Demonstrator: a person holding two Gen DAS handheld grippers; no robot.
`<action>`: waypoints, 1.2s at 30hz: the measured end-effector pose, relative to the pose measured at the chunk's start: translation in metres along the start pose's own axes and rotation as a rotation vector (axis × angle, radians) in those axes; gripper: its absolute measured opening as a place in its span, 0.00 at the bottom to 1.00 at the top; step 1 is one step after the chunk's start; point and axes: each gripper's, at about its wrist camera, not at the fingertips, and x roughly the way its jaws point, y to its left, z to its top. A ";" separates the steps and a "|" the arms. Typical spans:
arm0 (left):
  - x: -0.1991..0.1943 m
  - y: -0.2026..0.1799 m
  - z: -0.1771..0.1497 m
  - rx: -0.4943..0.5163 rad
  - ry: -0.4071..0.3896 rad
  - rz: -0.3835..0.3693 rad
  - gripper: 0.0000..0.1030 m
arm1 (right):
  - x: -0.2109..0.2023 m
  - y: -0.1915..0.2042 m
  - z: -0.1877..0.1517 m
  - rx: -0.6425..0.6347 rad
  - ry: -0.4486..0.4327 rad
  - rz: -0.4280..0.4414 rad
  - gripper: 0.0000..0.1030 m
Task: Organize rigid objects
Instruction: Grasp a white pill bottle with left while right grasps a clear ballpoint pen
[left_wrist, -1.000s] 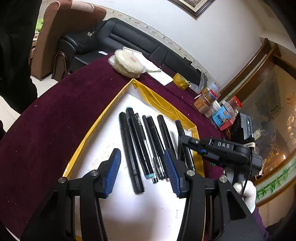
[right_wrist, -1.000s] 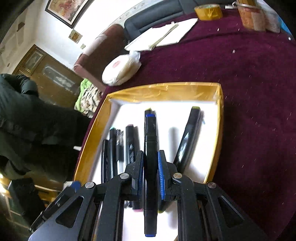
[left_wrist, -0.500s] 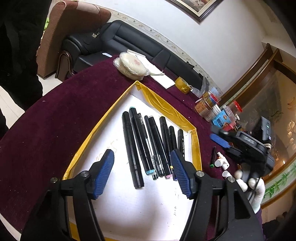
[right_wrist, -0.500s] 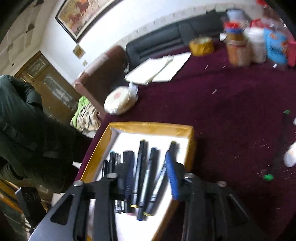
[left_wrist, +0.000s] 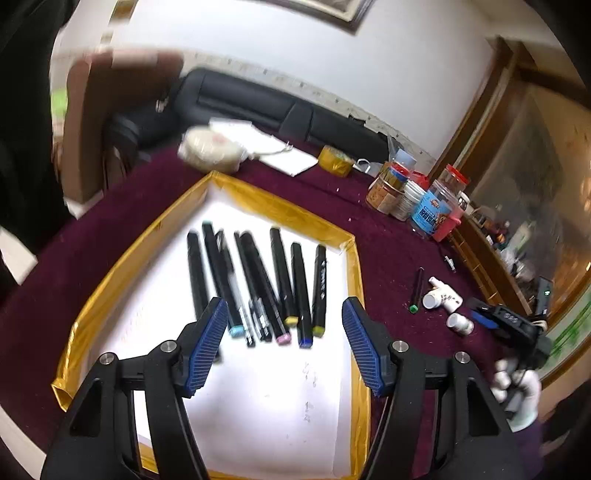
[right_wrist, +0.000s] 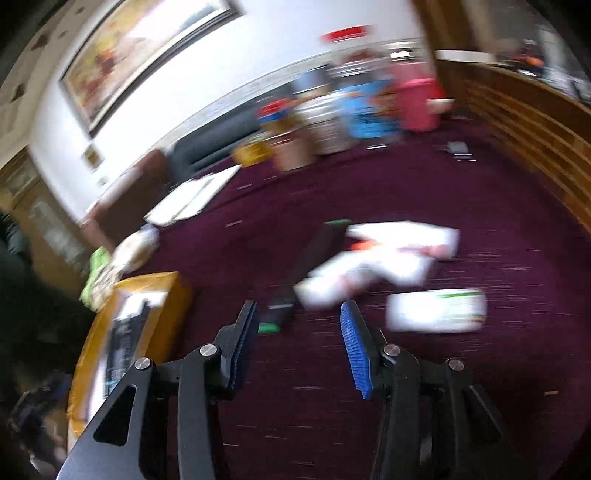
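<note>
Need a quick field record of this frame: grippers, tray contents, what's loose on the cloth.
left gripper: open, empty, over the tray
right gripper: open, empty, over the cloth
tray: gold-edged, white floor, row of dark markers side by side
loose on cloth: green-capped marker, small white bottles
right view: heavily blurred

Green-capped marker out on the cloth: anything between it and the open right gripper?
Nothing visible. The green-capped marker lies on bare cloth just ahead of the right gripper; the white bottles lie beside it to the right, though the view is blurred.
</note>
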 end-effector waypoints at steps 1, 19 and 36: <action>0.000 -0.006 0.000 0.015 -0.005 0.004 0.64 | -0.006 -0.017 0.003 0.016 -0.014 -0.033 0.40; 0.011 -0.087 -0.019 0.157 0.087 -0.084 0.67 | 0.036 -0.033 -0.001 -0.075 0.190 0.271 0.42; 0.102 -0.224 -0.068 0.573 0.199 -0.203 0.67 | 0.027 -0.087 -0.001 0.109 0.053 0.184 0.42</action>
